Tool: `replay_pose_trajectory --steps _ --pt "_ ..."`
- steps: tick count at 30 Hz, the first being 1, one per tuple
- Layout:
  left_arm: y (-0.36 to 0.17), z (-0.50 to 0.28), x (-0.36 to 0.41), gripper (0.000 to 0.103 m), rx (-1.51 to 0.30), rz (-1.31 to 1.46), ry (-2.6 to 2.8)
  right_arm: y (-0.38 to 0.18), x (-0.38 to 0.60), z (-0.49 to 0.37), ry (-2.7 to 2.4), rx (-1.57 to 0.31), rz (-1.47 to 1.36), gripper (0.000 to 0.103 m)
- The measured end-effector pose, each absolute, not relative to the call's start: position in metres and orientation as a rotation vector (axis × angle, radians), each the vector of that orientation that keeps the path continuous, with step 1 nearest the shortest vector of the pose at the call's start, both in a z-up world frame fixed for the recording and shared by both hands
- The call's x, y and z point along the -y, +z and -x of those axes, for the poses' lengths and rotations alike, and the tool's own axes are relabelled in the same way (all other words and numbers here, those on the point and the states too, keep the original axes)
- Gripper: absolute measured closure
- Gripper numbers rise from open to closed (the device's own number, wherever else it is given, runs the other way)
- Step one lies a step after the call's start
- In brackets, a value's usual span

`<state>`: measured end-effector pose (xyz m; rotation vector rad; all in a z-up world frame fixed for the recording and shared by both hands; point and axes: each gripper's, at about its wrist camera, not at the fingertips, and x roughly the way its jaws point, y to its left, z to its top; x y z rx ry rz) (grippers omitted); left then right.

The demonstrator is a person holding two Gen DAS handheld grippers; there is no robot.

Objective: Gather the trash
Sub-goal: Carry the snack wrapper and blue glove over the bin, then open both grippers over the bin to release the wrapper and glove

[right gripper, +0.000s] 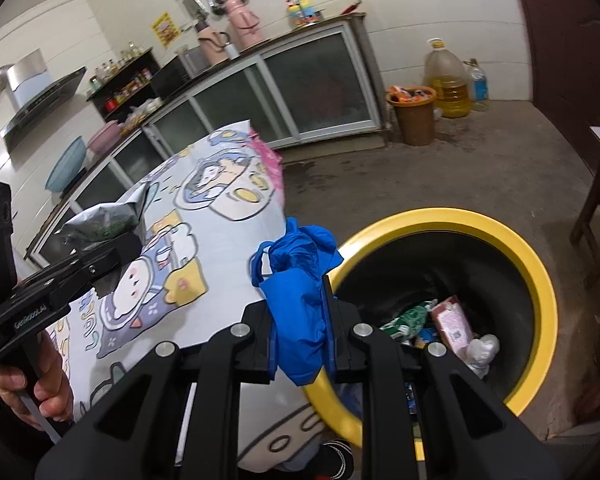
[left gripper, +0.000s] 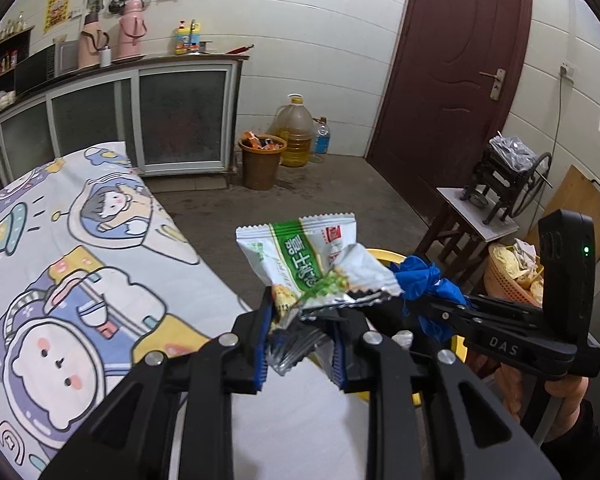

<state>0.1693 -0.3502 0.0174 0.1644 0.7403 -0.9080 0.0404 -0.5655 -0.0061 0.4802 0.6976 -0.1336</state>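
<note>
Glossy, crinkled foil-plastic snack wrapper [left gripper: 300, 264]. Thin, crumpled blue plastic bag [right gripper: 300, 296]. Smooth glossy yellow-rimmed bin [right gripper: 536, 280]. Matt printed cloth over surface [left gripper: 80, 272]. Matt black plastic fingers [left gripper: 260, 344], shiny metal pins. Rough concrete floor [right gripper: 480, 168].

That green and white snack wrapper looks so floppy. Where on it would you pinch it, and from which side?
Probably just as the left gripper has it: pinched at the crimped end seam of the snack wrapper, from below. The seam is flat and thin, so the pads can close across it, while the loose, puffy body stands above. The right gripper holds the crumpled blue glove the same way.
</note>
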Motion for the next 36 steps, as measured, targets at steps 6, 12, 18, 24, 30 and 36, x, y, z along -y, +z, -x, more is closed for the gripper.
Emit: replay_pose_trajectory --steps 6,12,18,24,30,36 --pt "0.015 -0.166 0.37 0.081 -0.732 -0.193 -0.935 -0.014 0.581 -0.035 -0.216 -0.701 -0.481 0.086" --pt "0.013 -0.162 0.389 0.081 -0.731 -0.212 -0.964 -0.024 0.593 -0.032 -0.263 -0.721 -0.495 0.086" --pt "0.006 -0.161 0.41 0.081 -0.742 -0.245 -0.979 -0.031 0.602 -0.034 -0.297 -0.733 -0.502 0.086" --pt "-0.01 -0.171 0.431 0.081 -0.786 -0.27 -0.987 -0.039 0.612 -0.034 -0.331 -0.743 -0.51 0.086" --pt "-0.021 -0.176 0.449 0.073 -0.825 -0.268 -0.99 -0.046 0.62 -0.037 -0.369 -0.77 -0.531 0.085" --pt "-0.019 -0.182 0.443 0.034 -0.828 -0.209 -0.954 -0.052 0.632 -0.025 -0.46 -0.795 -0.543 0.052"
